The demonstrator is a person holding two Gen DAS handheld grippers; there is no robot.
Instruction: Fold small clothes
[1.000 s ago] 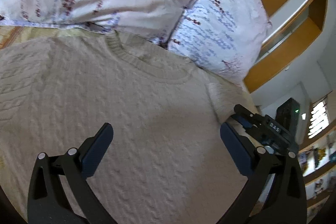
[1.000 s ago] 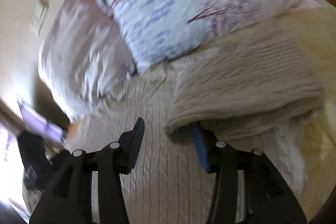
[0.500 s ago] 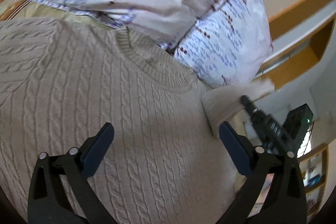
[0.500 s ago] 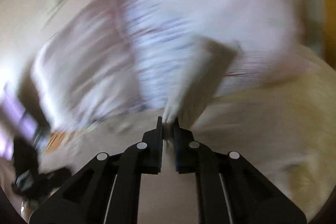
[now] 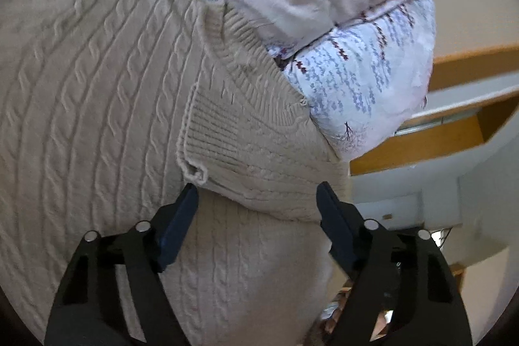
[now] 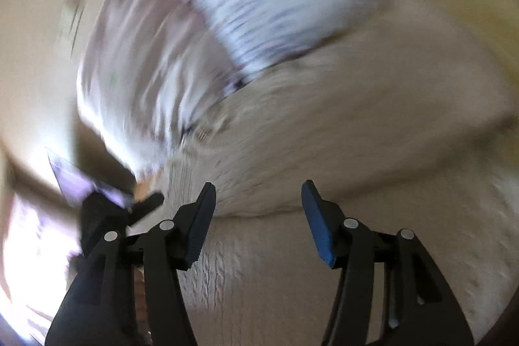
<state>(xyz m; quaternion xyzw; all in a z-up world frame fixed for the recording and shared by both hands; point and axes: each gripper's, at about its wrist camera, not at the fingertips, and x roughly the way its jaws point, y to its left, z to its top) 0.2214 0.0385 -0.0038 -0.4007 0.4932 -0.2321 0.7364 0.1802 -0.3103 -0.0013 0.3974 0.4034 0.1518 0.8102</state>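
At centre frame, sweater: cream cable-knit sweater point(image 5: 97, 119) flat, sleeve point(image 5: 259, 158) folded across (cuff by collar).
Left gripper point(image 5: 256, 200): closing around sleeve's edge, pads apart.
Right gripper point(image 6: 258, 200): opening, nothing pinched.
Upper frame: patterned pillows point(image 5: 356, 70).

Legible text, labels, brands, numbers, signs: none in either wrist view; the pillow point(image 5: 366, 80) carries only a printed pattern.

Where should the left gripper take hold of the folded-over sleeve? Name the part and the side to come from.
Grip the ribbed cuff of the sleeve, where it lies doubled on the sweater. Its loose corner curls up, giving an edge. Come in from the near edge, where the left gripper already straddles the sleeve, its jaws closing without pressing on it yet.
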